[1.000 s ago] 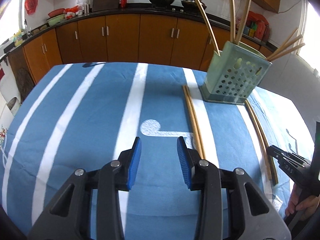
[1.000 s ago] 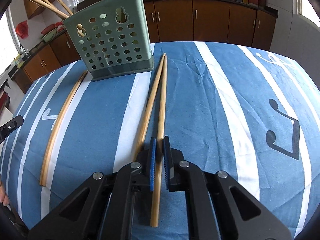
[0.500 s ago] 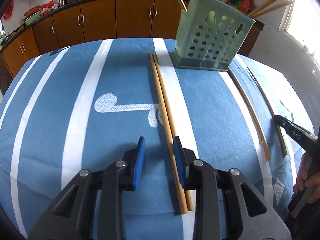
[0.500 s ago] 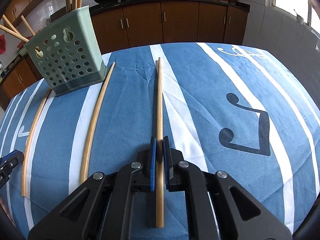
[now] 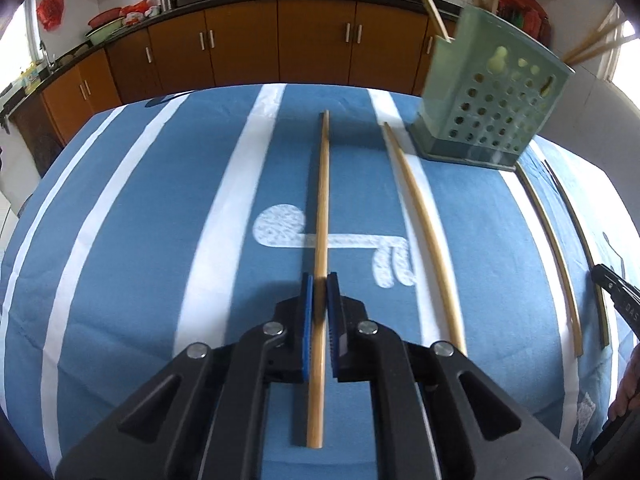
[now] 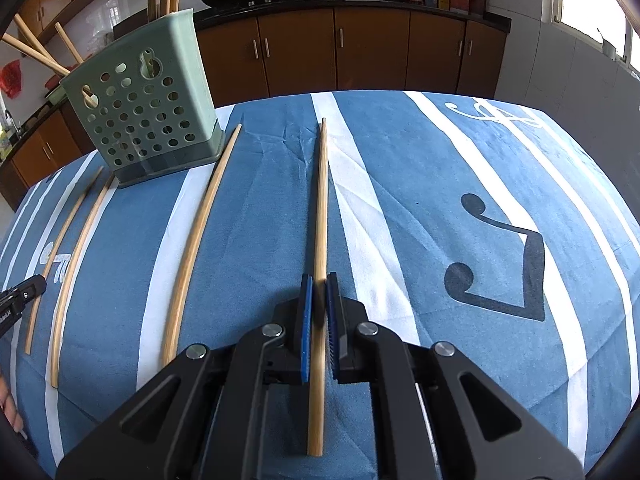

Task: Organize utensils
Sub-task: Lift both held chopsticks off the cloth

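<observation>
A green perforated utensil holder (image 5: 490, 104) (image 6: 144, 116) stands on the blue striped tablecloth with several chopsticks in it. My left gripper (image 5: 319, 280) is shut on a wooden chopstick (image 5: 322, 200) and holds it pointing forward above the cloth. A second chopstick (image 5: 420, 224) lies just right of it, and two more (image 5: 556, 252) lie farther right. My right gripper (image 6: 319, 280) is shut on another wooden chopstick (image 6: 320, 208). A loose chopstick (image 6: 200, 236) lies to its left, and two more (image 6: 76, 252) lie beyond that.
The table's far edge drops off before brown kitchen cabinets (image 5: 280, 44) (image 6: 360, 60). The other gripper's tip shows at the right edge of the left wrist view (image 5: 620, 300) and at the left edge of the right wrist view (image 6: 18, 294).
My left gripper closed on one chopstick of the left pair and lifted it away from its mate. My right gripper stays shut on its chopstick, which it lifted away from the other.
</observation>
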`<state>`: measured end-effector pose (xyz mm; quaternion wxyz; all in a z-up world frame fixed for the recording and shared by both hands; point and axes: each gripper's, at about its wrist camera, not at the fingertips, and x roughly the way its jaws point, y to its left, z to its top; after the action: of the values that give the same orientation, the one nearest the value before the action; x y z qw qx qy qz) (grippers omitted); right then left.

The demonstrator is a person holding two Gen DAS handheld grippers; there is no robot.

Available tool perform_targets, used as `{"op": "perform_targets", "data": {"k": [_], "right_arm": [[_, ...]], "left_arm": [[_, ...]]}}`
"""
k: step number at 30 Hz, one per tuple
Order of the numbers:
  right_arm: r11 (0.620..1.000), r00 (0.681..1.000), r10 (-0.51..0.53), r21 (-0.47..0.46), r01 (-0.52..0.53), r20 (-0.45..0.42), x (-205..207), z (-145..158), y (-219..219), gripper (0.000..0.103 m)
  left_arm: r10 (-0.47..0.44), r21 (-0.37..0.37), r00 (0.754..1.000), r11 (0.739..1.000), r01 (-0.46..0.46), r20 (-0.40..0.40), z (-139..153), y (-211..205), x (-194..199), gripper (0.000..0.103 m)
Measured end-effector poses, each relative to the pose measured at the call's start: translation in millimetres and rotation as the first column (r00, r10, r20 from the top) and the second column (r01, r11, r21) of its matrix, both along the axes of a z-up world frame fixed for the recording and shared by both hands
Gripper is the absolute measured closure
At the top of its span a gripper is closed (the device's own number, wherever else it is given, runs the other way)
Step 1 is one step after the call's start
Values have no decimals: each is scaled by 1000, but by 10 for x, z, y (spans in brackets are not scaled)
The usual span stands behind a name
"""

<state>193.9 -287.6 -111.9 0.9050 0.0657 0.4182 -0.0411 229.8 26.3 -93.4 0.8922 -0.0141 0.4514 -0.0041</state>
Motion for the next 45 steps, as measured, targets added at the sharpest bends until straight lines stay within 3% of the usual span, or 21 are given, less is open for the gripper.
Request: {"op": "perform_targets", "data": {"k": [6,14,30,34,45], "right_arm": [[1000,1000,2,10,-2,11,26,-6,-28,95],[1000,1000,3,14,-3,11,11,-8,-40,95],[1000,1000,2,8,-2,10,6,-9,-36,95],[1000,1000,7,5,-7,10,-68,-12,-17,95],[1000,1000,2,17,-2,8,-238,-14,-9,95]], "left_arm": [[-18,-24,1000,1000,19,10,6,286,4,93],[-61,1,997,998,61,48,-21,160,-61,77],[-60,1,997,998,60,47,-29,177,-61,77],[-70,38,997,997,68,44,-32,153,-117,77],[-58,46,997,997,56,40,-36,175,-308,85]]}}
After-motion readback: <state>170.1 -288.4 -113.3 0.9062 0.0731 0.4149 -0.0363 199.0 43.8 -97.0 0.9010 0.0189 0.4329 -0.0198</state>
